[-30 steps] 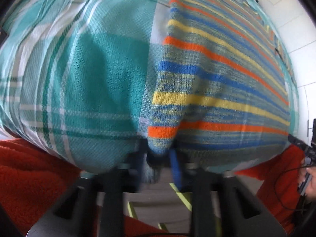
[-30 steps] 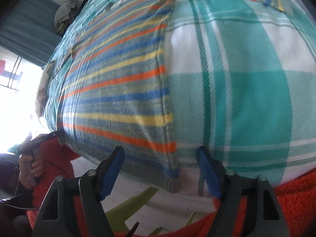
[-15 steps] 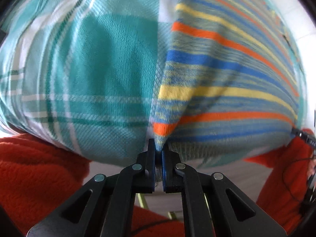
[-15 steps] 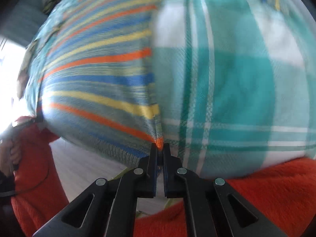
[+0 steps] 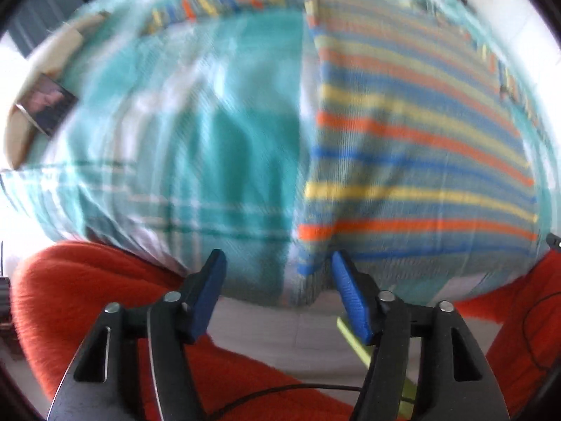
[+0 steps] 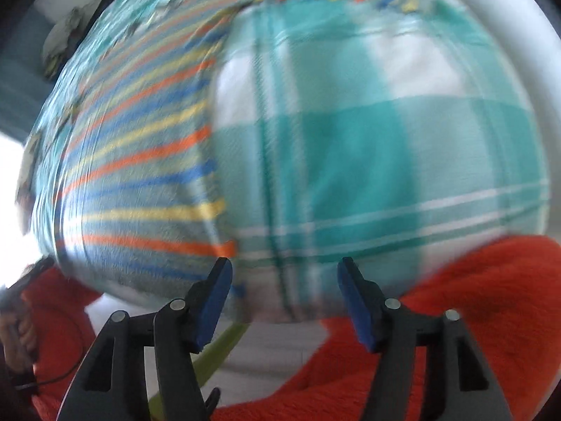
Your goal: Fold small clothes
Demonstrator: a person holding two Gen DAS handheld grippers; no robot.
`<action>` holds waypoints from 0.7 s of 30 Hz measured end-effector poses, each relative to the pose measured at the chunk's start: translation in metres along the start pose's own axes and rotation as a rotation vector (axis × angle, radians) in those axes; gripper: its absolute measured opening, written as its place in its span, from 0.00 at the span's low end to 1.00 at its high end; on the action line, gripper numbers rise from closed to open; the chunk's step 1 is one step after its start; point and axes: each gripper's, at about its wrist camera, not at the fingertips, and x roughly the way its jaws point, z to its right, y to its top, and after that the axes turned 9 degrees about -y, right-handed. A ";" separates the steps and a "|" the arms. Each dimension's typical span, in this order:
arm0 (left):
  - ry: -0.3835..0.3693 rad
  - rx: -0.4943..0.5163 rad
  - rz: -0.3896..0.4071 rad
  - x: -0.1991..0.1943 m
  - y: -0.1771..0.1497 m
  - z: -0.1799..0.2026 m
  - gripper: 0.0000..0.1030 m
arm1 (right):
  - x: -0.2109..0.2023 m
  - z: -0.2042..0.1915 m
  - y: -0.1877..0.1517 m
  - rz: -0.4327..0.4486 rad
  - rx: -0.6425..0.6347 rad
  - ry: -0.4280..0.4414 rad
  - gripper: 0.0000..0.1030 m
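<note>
Both claws stand with their blue pads apart, gripping nothing. Ahead of the left claw [image 5: 277, 287], the striped knit garment [image 5: 413, 161] lies flat from 12 to 3 o'clock on the teal plaid cloth [image 5: 210, 147] covering the desk, its near corner just beyond the pads. From the right claw [image 6: 284, 291], the same garment [image 6: 140, 175] spreads toward 10 o'clock, the plaid cloth [image 6: 385, 161] at 1 o'clock. Red fleece sleeves [image 6: 473, 298] sit below. Both views are blurred.
</note>
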 end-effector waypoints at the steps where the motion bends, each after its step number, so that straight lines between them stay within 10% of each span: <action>1: 0.008 0.002 0.039 -0.008 0.002 0.001 0.72 | -0.007 0.007 0.002 0.037 0.036 -0.019 0.60; 12: -0.058 0.068 0.350 -0.022 0.057 0.034 0.85 | -0.047 -0.016 0.051 0.500 0.039 -0.053 0.69; 21: -0.022 0.026 0.338 0.014 0.033 0.028 0.85 | -0.027 -0.011 0.029 0.507 0.058 -0.057 0.69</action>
